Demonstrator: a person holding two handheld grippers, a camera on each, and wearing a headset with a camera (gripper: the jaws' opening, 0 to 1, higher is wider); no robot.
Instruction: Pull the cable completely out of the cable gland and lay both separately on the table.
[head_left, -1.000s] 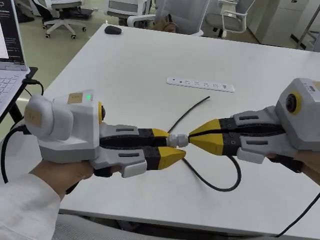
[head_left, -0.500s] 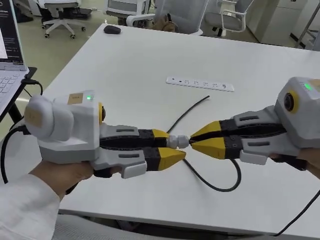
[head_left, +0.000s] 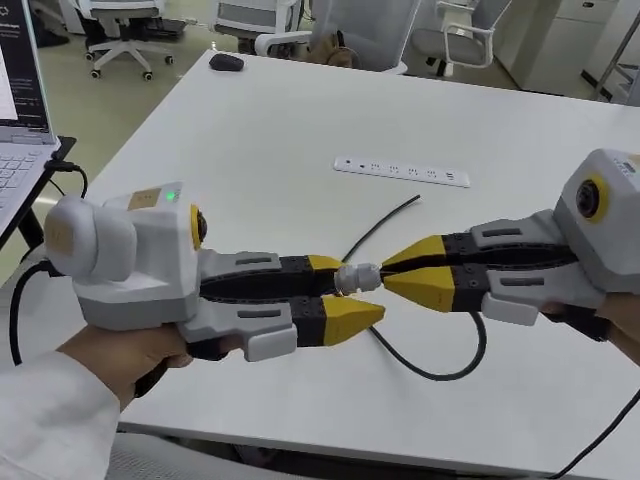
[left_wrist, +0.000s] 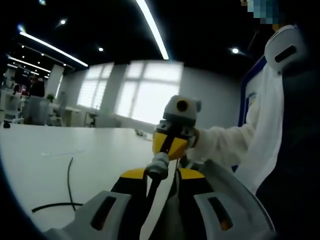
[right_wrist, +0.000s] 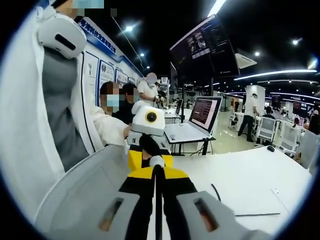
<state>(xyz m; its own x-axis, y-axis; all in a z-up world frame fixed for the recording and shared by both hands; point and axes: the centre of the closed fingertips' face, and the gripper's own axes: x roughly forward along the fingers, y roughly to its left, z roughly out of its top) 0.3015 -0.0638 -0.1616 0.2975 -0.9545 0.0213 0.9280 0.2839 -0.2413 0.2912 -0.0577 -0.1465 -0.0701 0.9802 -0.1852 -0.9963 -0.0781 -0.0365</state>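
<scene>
Your L gripper (head_left: 355, 290) is clamped on the prob. rigid cable gland (head_left: 351, 277), R gripper (head_left: 388, 276) on the floppy cable (head_left: 430, 376); hold close by the gland.

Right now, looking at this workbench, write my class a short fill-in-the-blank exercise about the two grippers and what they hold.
1. The left gripper clamps the small grey ___.
2. The right gripper is shut on the black ___.
3. Beyond both grippers, a white power ___ lies on the table.
Missing words: gland; cable; strip.
</scene>
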